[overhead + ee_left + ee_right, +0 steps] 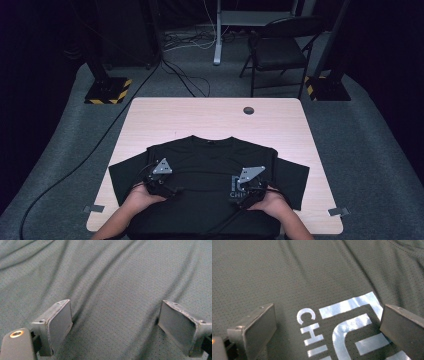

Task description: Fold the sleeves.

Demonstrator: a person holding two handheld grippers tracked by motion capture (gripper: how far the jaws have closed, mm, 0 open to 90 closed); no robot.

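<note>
A black T-shirt [210,165] lies spread flat on the pale wooden table [210,115], collar away from me, sleeves out to both sides. My left gripper [161,176] hovers low over the shirt's left chest, open, with wrinkled mesh fabric [112,290] between its jaws and nothing held. My right gripper [248,181] stands open over the right chest, its jaws either side of a white printed logo [347,325] with letters. Both hands hold the grippers near the table's front edge.
A round cable hole [248,110] sits near the table's far edge. Tape tabs [93,208] mark the front corners. A black chair [280,50] and stand bases with hazard stripes [107,92] are on the carpet beyond.
</note>
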